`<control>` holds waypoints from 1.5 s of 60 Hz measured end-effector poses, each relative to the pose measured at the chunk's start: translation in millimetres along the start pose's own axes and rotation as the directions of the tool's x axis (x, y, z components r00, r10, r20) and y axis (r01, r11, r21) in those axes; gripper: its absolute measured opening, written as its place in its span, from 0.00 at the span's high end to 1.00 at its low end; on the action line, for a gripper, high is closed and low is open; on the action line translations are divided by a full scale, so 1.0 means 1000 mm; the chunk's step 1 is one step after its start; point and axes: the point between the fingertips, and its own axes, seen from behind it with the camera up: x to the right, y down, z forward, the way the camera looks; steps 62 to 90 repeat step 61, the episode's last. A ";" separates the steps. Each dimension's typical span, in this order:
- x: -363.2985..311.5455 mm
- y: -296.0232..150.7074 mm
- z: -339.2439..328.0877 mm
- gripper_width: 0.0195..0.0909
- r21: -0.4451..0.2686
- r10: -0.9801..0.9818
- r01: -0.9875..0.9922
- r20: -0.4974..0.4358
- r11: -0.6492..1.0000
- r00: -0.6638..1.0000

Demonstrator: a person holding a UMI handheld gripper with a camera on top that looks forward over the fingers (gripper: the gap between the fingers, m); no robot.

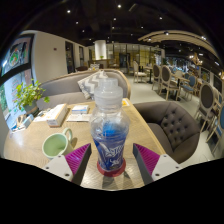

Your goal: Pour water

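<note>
- Gripper [109, 165] w/ magenta pads [77, 158] clamped on a clear water bottle [108, 135], one pad each side; bottle upright, white cap [108, 91] on top, blue label mid-body.
- Bottle sits betw the fingers, over the wooden tabletop [150, 125]; can't tell if base touches the wood or is lifted.
- Green cup [57, 146] just left of the left finger, near the bottle – prob the pour target.
- Books/papers [52, 115] further back on left, potted plant [28, 96] beyond them.
- Risk: cap looks on – tilting now gives no pour; needs removal first, judging by the look.
- Risk: smooth round bottle may slip or rotate in the pads when tilted; a hard squeeze could spurt water.
- Risk: cup close to the left finger – swing left could knock it; spill would reach the papers.
- Room: tabletop right of the bottle bare, grey armchair [172, 125] past the edge; free space above.
</note>
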 end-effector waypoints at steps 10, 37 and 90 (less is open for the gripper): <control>-0.007 0.002 -0.069 0.08 -0.062 -0.004 0.000 -0.059 0.998 0.998; -0.090 -0.026 -0.287 0.08 -0.022 -0.041 0.038 -0.149 0.999 0.988; -0.120 0.001 -0.325 0.07 -0.048 -0.086 0.081 -0.124 0.996 0.989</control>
